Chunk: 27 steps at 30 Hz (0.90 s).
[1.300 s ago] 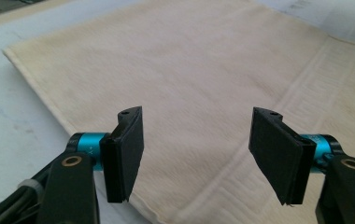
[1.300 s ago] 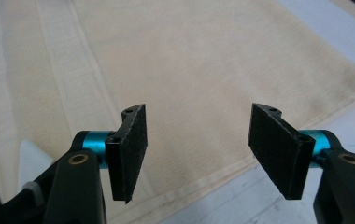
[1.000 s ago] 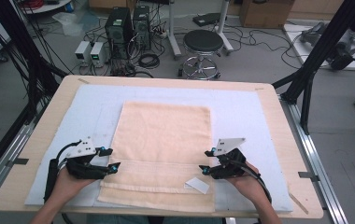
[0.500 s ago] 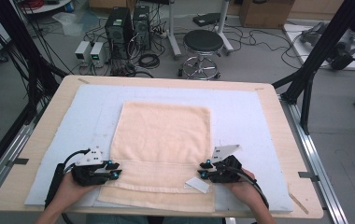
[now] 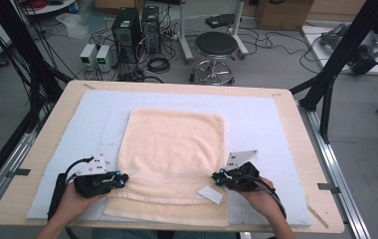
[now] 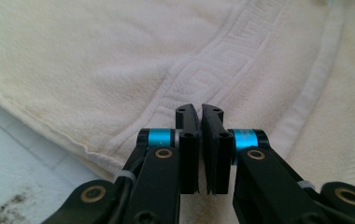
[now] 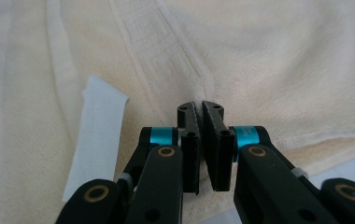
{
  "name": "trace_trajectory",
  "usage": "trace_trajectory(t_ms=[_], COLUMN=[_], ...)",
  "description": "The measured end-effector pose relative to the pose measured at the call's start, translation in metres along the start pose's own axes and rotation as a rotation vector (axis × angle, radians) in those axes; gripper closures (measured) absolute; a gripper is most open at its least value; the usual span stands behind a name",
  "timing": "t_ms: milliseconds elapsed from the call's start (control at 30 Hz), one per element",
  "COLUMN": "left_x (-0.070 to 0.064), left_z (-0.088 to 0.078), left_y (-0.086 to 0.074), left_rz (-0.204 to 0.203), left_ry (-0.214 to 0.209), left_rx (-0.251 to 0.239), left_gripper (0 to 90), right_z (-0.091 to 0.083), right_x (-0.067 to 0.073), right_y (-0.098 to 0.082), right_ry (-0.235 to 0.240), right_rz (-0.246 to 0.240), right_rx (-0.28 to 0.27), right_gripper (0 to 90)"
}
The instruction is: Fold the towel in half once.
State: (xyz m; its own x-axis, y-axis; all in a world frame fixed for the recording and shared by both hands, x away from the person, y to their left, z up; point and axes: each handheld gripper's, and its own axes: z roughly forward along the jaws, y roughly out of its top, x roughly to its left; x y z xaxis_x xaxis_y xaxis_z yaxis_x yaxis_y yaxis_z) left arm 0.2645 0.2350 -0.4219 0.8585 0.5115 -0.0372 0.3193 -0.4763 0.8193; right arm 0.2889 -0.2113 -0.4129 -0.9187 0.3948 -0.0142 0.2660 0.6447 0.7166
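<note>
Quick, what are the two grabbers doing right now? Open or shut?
Left gripper: jaws just closed, pinching the cream terry towel at its left edge.
Right gripper: jaws just closed, pinching its right edge.

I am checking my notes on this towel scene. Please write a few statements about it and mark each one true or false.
1. The cream terry towel lies on a pale blue mat. True.
2. The left claw stands wide open. False: it is shut, having just closed at the towel's edge.
3. A white rectangular label lies on the towel near the right claw. True.
4. The towel is rolled into a tube. False: it lies flat, its near end doubled.
</note>
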Motion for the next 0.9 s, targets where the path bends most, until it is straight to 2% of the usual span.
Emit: trace_trajectory(t_ms=[67,200,300,400,533,600,633,700,833,900], left_x=[-0.001,-0.006,-0.012,-0.019,-0.027,-0.026,-0.023,-0.019,-0.014,-0.012], left_z=[-0.004,-0.011,-0.021,-0.029,-0.036,-0.035,-0.033,-0.030,-0.023,-0.021], left_y=[0.003,0.008,0.011,0.012,0.009,0.004,0.000,-0.005,-0.009,-0.009], left_rz=[-0.008,0.007,0.018,0.035,0.047,0.026,0.005,-0.016,-0.024,-0.025], left_ry=[-0.005,-0.005,-0.014,-0.030,-0.042,-0.044,-0.048,-0.037,-0.022,-0.015], left_rx=[-0.026,-0.038,-0.061,-0.071,-0.071,-0.058,-0.047,-0.030,-0.006,-0.001], left_gripper=[85.1,85.1,85.0,84.9,84.6,79.3,73.2,69.6,64.5,63.5], right_z=[-0.007,-0.016,-0.027,-0.039,-0.053,-0.051,-0.049,-0.045,-0.035,-0.028], right_x=[-0.002,-0.002,0.005,0.012,0.025,0.027,0.027,0.025,0.018,0.015], right_y=[0.004,0.009,0.014,0.017,0.019,0.018,0.016,0.009,0.002,0.000], right_ry=[-0.004,0.000,-0.001,0.019,0.039,0.092,0.092,0.093,0.075,0.062], right_rz=[-0.001,-0.003,-0.019,-0.030,-0.049,-0.041,-0.038,-0.017,0.020,0.019], right_rx=[-0.013,-0.022,-0.040,-0.058,-0.057,-0.037,-0.018,-0.012,-0.027,-0.018], right_gripper=[85.7,85.7,85.6,85.4,84.3,76.3,70.7,67.5,63.8,62.2])
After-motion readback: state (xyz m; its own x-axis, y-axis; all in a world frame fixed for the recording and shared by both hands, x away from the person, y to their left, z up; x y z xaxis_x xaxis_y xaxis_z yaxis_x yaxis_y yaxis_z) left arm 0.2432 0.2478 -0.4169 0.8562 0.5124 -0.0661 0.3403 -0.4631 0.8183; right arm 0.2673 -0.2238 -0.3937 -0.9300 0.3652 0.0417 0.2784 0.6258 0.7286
